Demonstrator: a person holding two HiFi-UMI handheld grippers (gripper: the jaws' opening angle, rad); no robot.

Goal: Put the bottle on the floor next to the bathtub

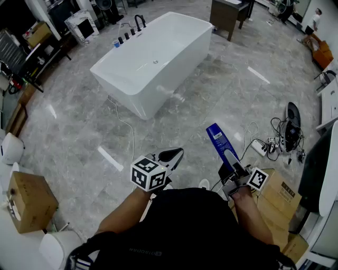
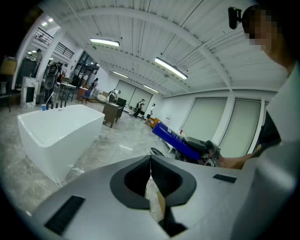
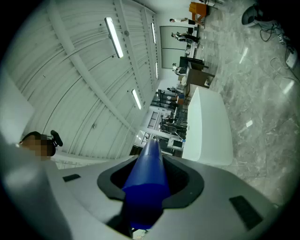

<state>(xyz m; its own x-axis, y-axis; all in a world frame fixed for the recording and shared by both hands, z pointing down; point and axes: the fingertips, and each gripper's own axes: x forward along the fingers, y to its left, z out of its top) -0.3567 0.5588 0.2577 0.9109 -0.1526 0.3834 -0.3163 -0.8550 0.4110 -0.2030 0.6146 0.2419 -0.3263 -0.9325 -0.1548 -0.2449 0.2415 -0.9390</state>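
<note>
A blue bottle [image 1: 218,140] sticks out forward from my right gripper [image 1: 231,161], which is shut on its lower end, held in the air above the grey marble floor. In the right gripper view the bottle [image 3: 150,173] fills the gap between the jaws and points toward the white bathtub [image 3: 208,126]. The bathtub [image 1: 132,89] stands well ahead of me, across the floor. My left gripper [image 1: 177,153] hovers beside my body, shut and holding nothing. From the left gripper view, its jaw tips meet, with the bottle [image 2: 176,139] off to the right and the bathtub [image 2: 56,136] to the left.
A white cable [image 1: 129,132] trails over the floor from the bathtub's near end. A power strip with tangled cords [image 1: 264,145] lies at the right. Cardboard boxes stand at my right [image 1: 280,195] and left [image 1: 29,200]. A wooden cabinet [image 1: 227,16] stands beyond the tub.
</note>
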